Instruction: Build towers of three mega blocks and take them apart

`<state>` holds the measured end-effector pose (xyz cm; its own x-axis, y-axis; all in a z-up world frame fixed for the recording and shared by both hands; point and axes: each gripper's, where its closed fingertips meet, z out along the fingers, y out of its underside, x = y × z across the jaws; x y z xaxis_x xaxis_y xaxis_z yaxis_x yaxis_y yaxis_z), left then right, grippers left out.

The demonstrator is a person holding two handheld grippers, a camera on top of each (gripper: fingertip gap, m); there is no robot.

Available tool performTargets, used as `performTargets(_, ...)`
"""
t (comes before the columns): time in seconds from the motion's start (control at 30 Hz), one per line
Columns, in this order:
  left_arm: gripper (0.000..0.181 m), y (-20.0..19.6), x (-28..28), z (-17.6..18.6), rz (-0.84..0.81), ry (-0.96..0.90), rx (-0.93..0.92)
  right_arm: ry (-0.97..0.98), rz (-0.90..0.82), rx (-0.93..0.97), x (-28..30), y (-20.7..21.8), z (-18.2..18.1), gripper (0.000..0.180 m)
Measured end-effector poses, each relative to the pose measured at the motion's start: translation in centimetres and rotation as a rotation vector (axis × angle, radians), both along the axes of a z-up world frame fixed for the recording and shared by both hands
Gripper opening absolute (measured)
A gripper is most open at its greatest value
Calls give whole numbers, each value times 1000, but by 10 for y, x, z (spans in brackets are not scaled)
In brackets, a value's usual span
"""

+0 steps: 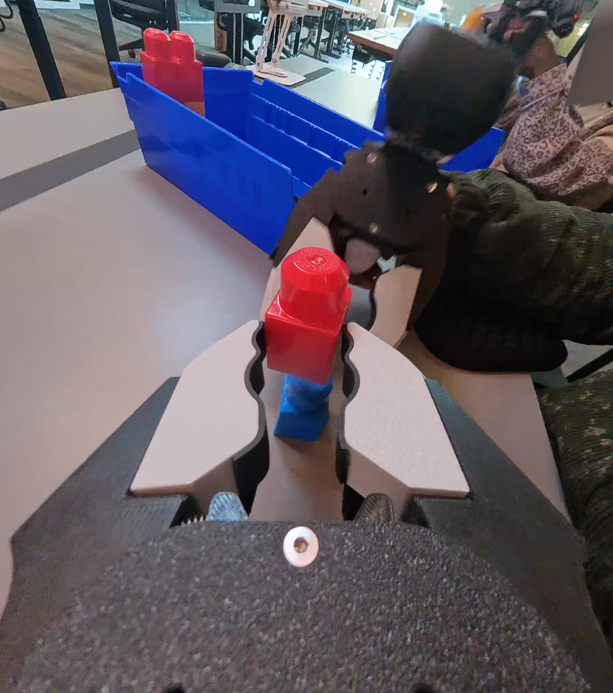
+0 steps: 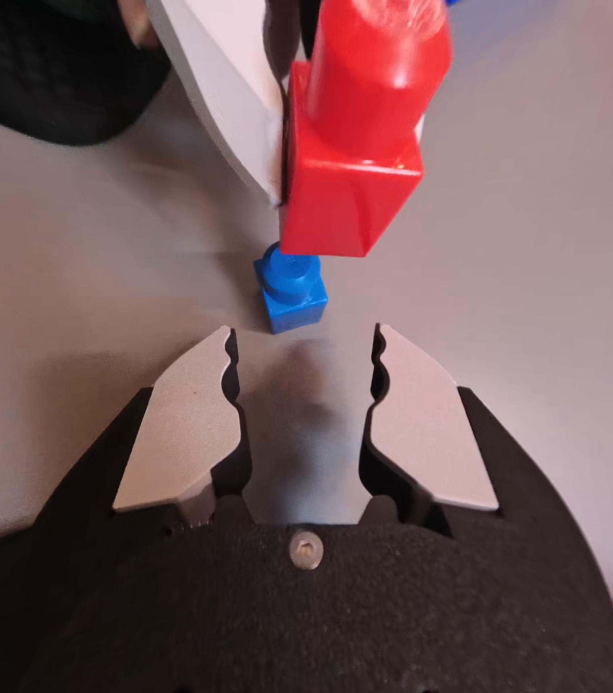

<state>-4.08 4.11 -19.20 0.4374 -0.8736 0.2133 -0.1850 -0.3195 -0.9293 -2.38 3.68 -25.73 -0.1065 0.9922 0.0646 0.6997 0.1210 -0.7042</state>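
The red block is pinched between the fingers of the left gripper, held in the air just above the blue block, which stands alone on the grey table; the right gripper hangs above, its fingers spread and holding nothing. This looks like a stacking step, though it could be a pull-apart; stacking next calls for lining the red block's hollow base over the blue stud and pressing straight down. Behind, the blue bin holds a bigger red block at its far end; its near part looks empty.
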Motion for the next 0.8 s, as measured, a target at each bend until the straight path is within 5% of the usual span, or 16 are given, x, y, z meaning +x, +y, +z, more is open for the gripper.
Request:
performTargets(0.2,38,-8,-6,0,22,-2,5,17,86,-42,-19,-9,-26,62)
performTargets(0.3,38,-7,-7,-1,27,-8,-2,51,110,-44,-23,-12,-28,37)
performTargets(0.8,37,-8,-9,-11,23,36,-60,141,-31,-116,-38,-13,1,36)
